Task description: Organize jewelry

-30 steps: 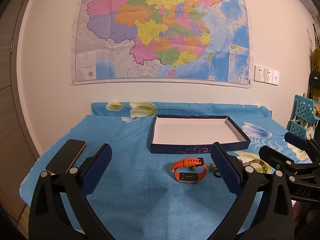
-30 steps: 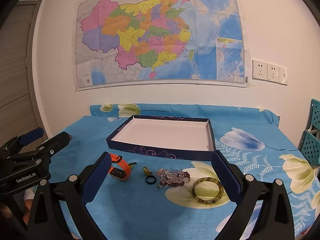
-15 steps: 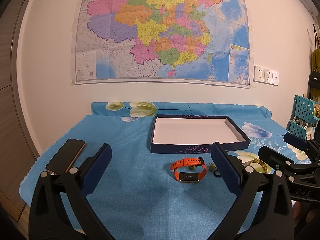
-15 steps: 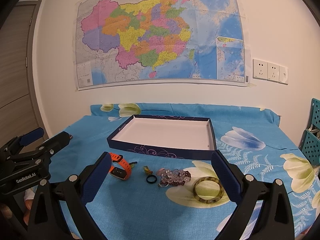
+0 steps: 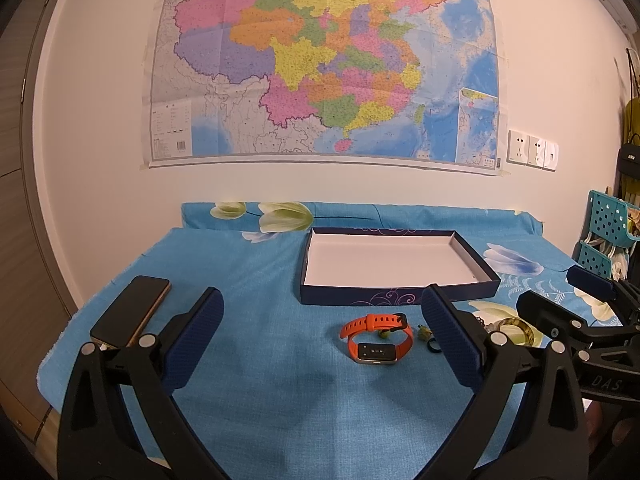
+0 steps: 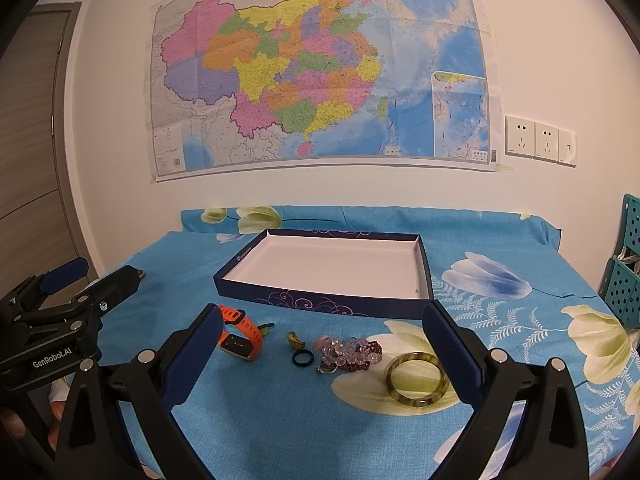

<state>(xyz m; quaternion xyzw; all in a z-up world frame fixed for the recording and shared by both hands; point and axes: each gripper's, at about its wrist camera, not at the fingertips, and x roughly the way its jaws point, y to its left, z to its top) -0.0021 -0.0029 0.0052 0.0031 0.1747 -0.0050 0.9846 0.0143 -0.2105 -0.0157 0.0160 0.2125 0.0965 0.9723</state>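
Observation:
A shallow dark-blue box (image 5: 396,295) (image 6: 320,298) with a white inside sits mid-table, nothing in it. In front of it lie an orange smartwatch (image 5: 376,338) (image 6: 242,334), a small green charm (image 6: 295,339), a black ring (image 6: 303,358), a heap of clear and dark beads (image 6: 350,354) and an amber bangle (image 6: 417,378). My left gripper (image 5: 322,334) is open and holds nothing, just left of the watch. My right gripper (image 6: 322,350) is open above the ring and beads, holding nothing.
A black phone (image 5: 130,312) lies at the table's left edge. A flowered blue cloth (image 6: 500,280) covers the table. Teal baskets (image 5: 608,228) stand off the right side. A map hangs on the wall (image 5: 324,60) behind.

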